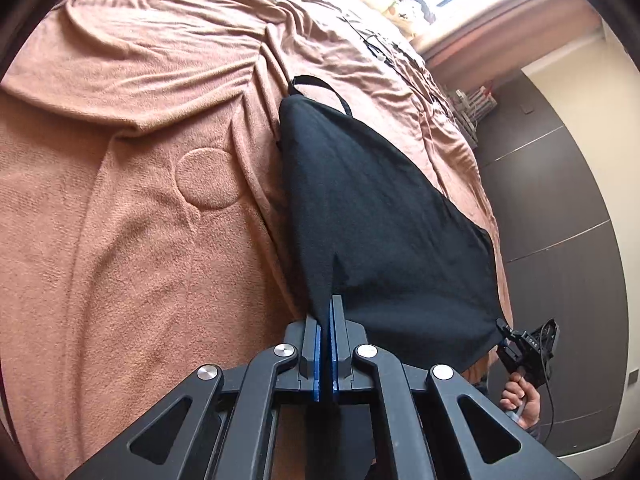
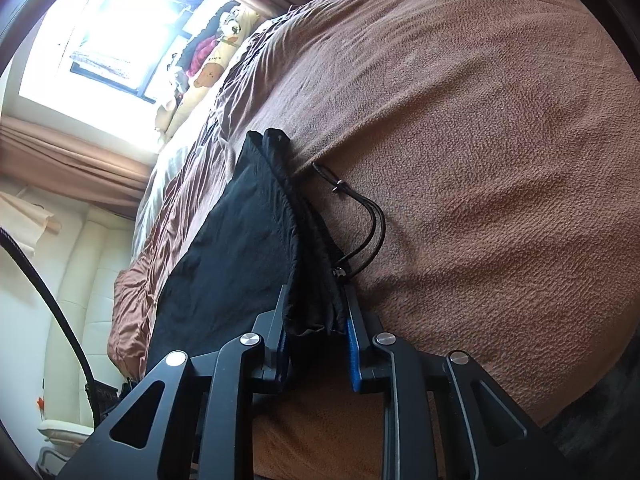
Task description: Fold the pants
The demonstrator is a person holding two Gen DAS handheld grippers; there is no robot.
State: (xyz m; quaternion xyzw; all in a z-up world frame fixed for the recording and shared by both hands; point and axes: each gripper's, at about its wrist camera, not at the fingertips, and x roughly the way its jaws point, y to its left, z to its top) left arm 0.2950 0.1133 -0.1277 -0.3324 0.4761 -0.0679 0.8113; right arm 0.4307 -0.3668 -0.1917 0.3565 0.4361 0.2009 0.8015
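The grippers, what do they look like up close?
Both are matte black metal. The left gripper and right gripper each have angled link arms with triangular cut-outs and round silver pins, and bright blue pads line their fingers. Seen from the left wrist, the right one has a black handle with thin black cables.

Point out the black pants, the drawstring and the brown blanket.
black pants (image 1: pixel 372 216), left wrist view, middle of the fabric.
drawstring (image 2: pixel 370 220), right wrist view, cord's bend.
brown blanket (image 1: pixel 120 200), left wrist view, bare surface.

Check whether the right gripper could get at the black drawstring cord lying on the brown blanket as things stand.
Probably not yet. The right gripper is clamped on the bunched waistband of the black pants. The black drawstring cord lies bare on the brown blanket just ahead, so the way is free once it lets go.
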